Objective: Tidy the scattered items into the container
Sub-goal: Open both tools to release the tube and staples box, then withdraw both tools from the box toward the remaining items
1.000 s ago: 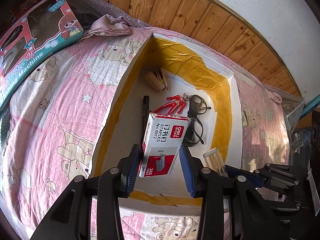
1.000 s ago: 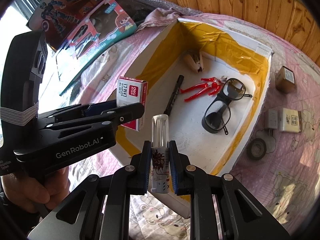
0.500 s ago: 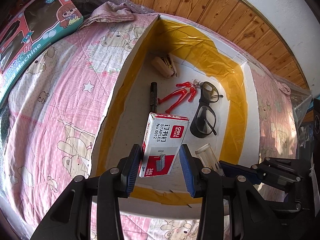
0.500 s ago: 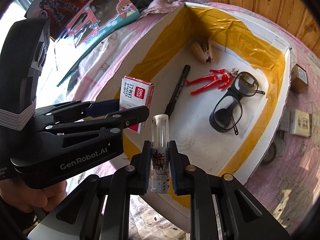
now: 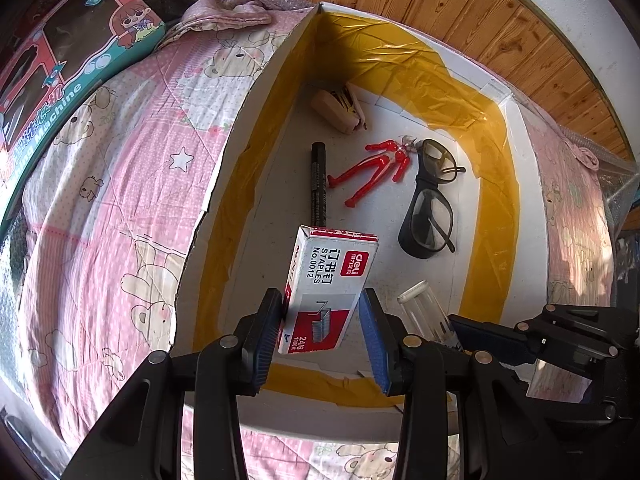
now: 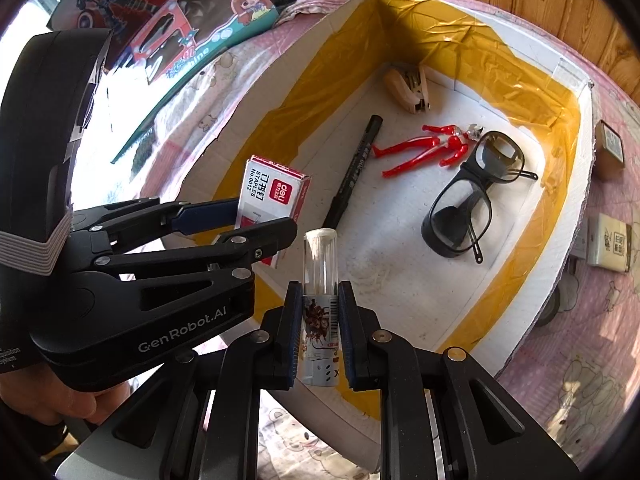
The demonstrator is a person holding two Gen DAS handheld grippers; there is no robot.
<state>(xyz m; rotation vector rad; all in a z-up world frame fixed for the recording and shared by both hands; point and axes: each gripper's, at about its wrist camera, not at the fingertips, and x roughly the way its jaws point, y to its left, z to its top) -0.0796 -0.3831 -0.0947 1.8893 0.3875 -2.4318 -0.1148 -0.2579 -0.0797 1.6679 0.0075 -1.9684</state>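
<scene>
Under your grippers is a bed covered by a pink bear-print quilt (image 5: 120,184). On it sit the white yellow-taped box (image 5: 532,216), a boxed toy washing machine (image 5: 60,64), a crumpled cloth (image 5: 224,12), two small cartons (image 6: 610,242) and a tape roll (image 6: 554,304).

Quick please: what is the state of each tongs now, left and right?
Left tongs: closed on the red-and-white cardboard staples box, above the white box.
Right tongs: closed on the clear-capped small printed bottle.
</scene>
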